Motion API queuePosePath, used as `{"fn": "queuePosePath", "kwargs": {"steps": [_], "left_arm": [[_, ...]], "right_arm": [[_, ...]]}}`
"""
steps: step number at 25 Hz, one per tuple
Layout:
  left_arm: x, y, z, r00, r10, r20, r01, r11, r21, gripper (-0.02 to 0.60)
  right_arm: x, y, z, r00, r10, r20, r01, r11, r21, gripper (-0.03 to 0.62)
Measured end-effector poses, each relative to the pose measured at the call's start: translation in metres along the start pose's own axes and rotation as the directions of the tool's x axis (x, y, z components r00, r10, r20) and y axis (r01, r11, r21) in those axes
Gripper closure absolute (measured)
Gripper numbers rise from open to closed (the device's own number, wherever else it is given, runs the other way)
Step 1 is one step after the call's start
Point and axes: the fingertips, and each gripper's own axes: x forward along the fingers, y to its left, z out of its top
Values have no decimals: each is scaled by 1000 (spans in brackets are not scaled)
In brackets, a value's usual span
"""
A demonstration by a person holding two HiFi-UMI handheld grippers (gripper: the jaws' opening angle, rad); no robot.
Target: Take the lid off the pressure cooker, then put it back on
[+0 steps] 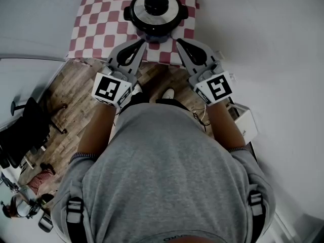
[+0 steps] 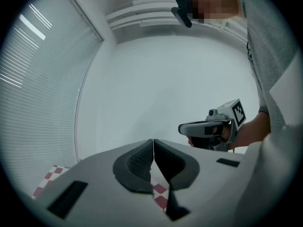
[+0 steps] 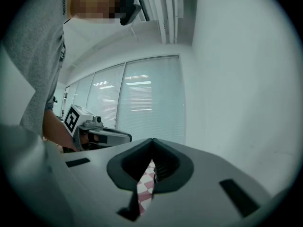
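The pressure cooker (image 1: 155,15), lid (image 1: 156,6) on, sits just beyond both grippers. The left gripper (image 1: 138,47) and right gripper (image 1: 180,45) are closed on nothing, tips near its base without touching.

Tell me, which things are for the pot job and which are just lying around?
For the job: pressure cooker, lid, left gripper, right gripper.
Just lying about: checked cloth, white box, black chair.
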Motion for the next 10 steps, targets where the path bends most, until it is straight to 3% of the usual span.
{"fn": "queuePosePath", "kwargs": {"steps": [10], "left_arm": [[-3,1,2,1000,7,-18,-7,1000,3,561]], "right_arm": [[3,2,-3,1000,5,-7,-5,1000,0,586]]}}
